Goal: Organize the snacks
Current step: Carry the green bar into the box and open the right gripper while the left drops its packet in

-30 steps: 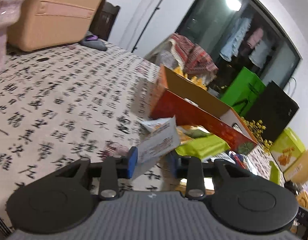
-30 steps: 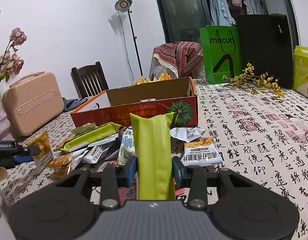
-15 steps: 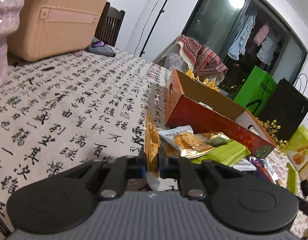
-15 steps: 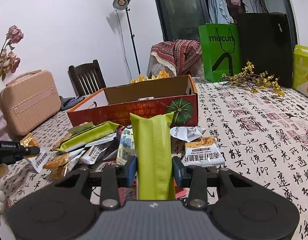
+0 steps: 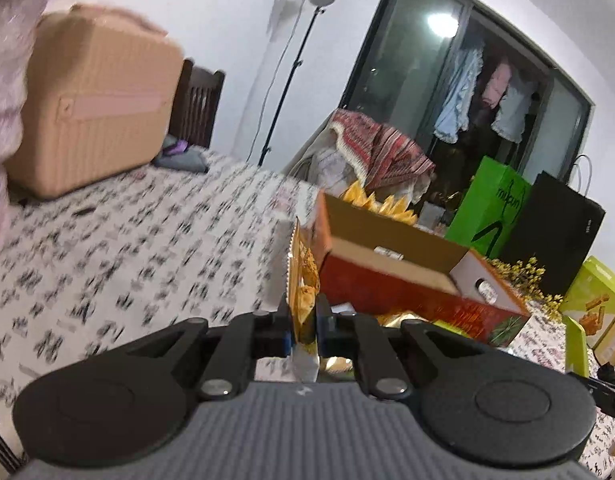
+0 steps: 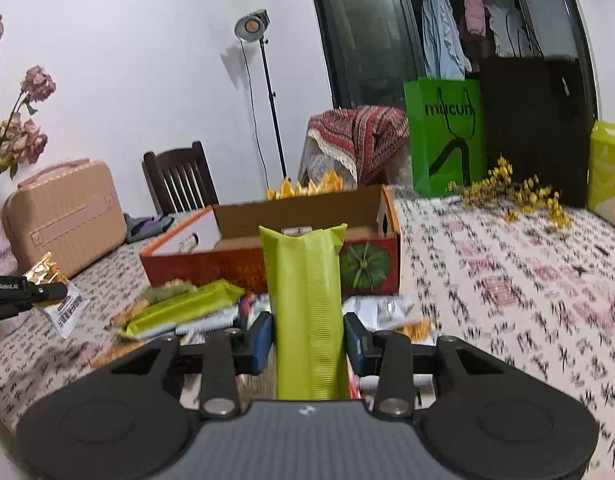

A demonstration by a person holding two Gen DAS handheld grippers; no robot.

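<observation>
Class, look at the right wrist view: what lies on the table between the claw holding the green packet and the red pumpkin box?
A loose pile of snack packets lies between the right claw and the pumpkin box, shown in the right wrist view.

1. The left gripper has a grey ribbed housing with a small pale logo at its front edge.
2. Two round black discs flank that housing.
3. Black linkage arms with silver screws run forward to blue-padded fingers.
4. The right gripper has the same build: grey ribbed body, black discs, silver screws, blue pads.
</observation>
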